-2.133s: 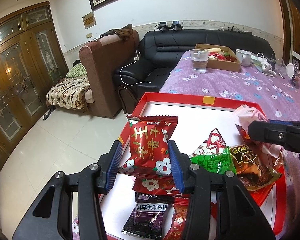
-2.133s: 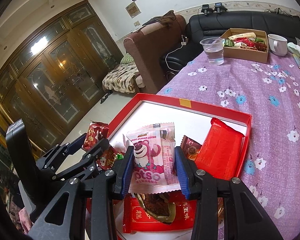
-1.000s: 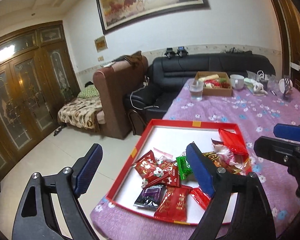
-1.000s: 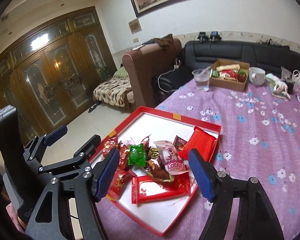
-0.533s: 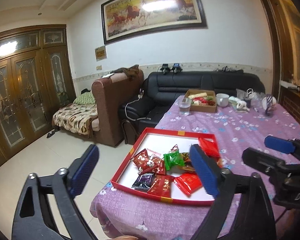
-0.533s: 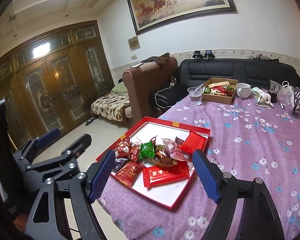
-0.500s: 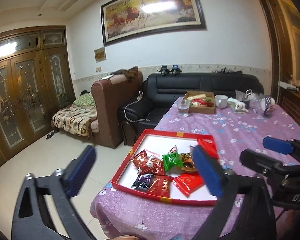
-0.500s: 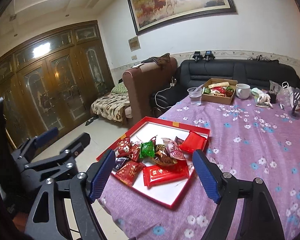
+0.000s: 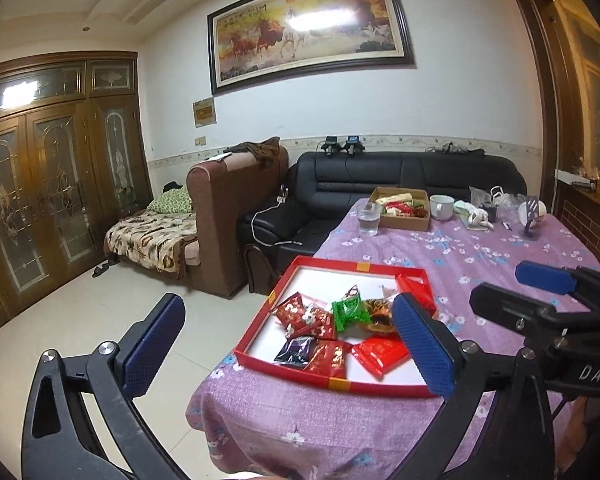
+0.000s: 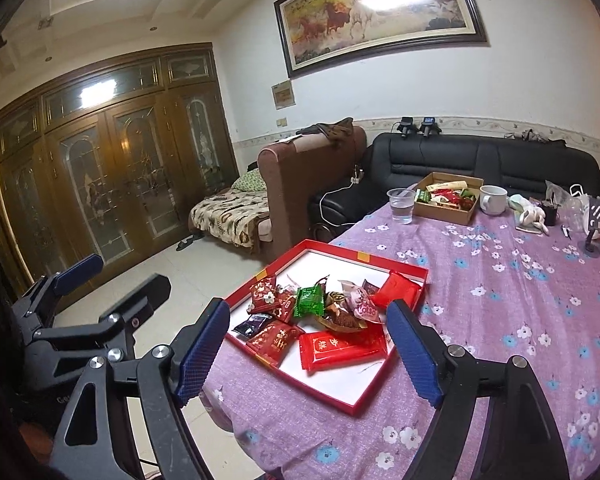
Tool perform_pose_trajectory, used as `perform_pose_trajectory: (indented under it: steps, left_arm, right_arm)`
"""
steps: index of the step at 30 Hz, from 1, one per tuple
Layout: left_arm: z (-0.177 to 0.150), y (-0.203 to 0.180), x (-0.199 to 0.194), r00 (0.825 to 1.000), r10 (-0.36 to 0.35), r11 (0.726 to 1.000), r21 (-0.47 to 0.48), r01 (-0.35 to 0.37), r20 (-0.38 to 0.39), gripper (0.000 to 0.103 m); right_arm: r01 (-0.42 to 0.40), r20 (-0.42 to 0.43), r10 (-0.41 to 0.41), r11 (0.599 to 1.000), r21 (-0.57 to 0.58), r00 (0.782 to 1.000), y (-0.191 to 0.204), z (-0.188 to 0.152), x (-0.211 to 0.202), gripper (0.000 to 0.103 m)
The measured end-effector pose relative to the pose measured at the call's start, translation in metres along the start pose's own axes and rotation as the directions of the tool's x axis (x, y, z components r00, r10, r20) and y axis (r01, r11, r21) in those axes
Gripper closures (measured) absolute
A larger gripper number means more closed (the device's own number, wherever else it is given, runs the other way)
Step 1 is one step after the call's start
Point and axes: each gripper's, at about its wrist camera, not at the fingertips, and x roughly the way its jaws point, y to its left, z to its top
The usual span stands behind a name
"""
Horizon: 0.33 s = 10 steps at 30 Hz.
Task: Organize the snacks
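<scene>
Right wrist view: your worktop (image 10: 520,304), draped in a purple flowered cloth, carries the shallow red cardboard tray (image 10: 404,266) near its front-left corner. The wrapped snacks (image 10: 320,312) lie heaped in the tray's middle: red packets, a green one, a pink one, a dark purple one. Your right gripper (image 10: 312,350) hangs back from the tray, fingers spread and empty, having just widened. Your left gripper (image 9: 288,346) likewise gapes wide, grasping nothing.

brown snack (image 9: 376,314) partly hidden by left fingers (image 9: 422,346), cardboard box (image 10: 448,200) contents too small to tell
</scene>
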Motion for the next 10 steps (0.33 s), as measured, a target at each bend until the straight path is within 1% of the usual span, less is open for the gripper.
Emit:
perform_pose_trajectory:
  steps: [5,10]
  left_arm:
    - [-0.002,0.004,0.006,1.0,-0.006,1.0,-0.02,0.006,-0.015,0.0]
    - [0.0,0.0,0.011,1.0,-0.006,1.0,-0.031,0.007,0.014,0.0]
  right_arm:
    - [-0.007,-0.018,0.006,1.0,-0.006,1.0,0.001,0.0,0.011,0.021]
    - [-0.014,-0.028,0.014,1.0,0.016,1.0,-0.007,0.001,0.019,0.021]
